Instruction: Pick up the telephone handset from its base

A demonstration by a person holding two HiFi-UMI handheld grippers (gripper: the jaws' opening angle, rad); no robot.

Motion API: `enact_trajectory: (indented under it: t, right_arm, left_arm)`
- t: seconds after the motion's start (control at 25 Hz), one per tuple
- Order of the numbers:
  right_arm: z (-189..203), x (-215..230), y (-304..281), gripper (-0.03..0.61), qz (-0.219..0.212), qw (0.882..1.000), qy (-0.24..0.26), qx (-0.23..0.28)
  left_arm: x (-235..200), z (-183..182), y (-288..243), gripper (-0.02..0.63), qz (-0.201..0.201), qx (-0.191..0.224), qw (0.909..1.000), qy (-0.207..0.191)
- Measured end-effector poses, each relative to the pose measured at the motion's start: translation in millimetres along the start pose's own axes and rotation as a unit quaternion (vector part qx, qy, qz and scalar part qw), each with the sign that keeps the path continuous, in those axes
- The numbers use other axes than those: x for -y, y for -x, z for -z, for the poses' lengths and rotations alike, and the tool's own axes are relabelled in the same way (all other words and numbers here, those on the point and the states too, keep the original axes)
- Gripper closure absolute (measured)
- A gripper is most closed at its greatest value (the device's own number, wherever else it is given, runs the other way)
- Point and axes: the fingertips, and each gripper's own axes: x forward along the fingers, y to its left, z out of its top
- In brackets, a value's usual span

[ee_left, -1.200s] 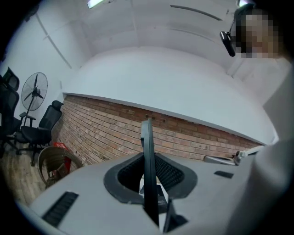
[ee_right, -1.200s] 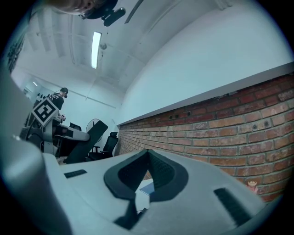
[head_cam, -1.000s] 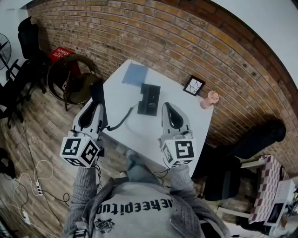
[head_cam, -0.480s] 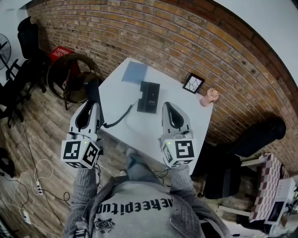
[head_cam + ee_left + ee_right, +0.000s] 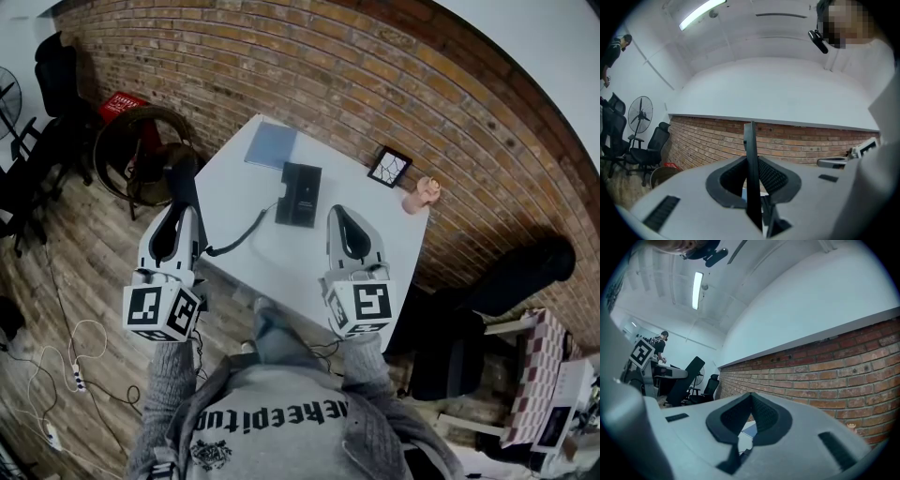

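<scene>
The black telephone handset is off its base and held over the table's left edge, with my left gripper shut on it. In the left gripper view the handset stands edge-on between the two dark pads. A black cord runs from it to the black base on the white table. My right gripper hovers over the table just right of the base, shut with nothing in it; in its own view the right gripper shows its jaw tips meeting.
A blue notebook lies behind the base, with a framed picture and a pink figure at the back right. The brick wall backs the table. Office chairs and a round rack stand left.
My left gripper has drifted slightly to the left and turned a little, still holding the handset. The right gripper has not moved.
</scene>
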Motion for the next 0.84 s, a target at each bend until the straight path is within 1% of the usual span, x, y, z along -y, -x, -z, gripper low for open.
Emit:
enact_trajectory:
  t: [0.56,0.84]
  right_arm:
    - [1,8,5,0.574,0.006,1.000,0.000,0.000]
    - [-2,5,1,0.574,0.002,1.000,0.003,-0.001]
  left_arm:
    - [11,-1,-1,0.543,0.003,0.005,1.0000,0.001]
    - [8,-4,-3,0.543,0.002,0.005,1.0000,-0.001]
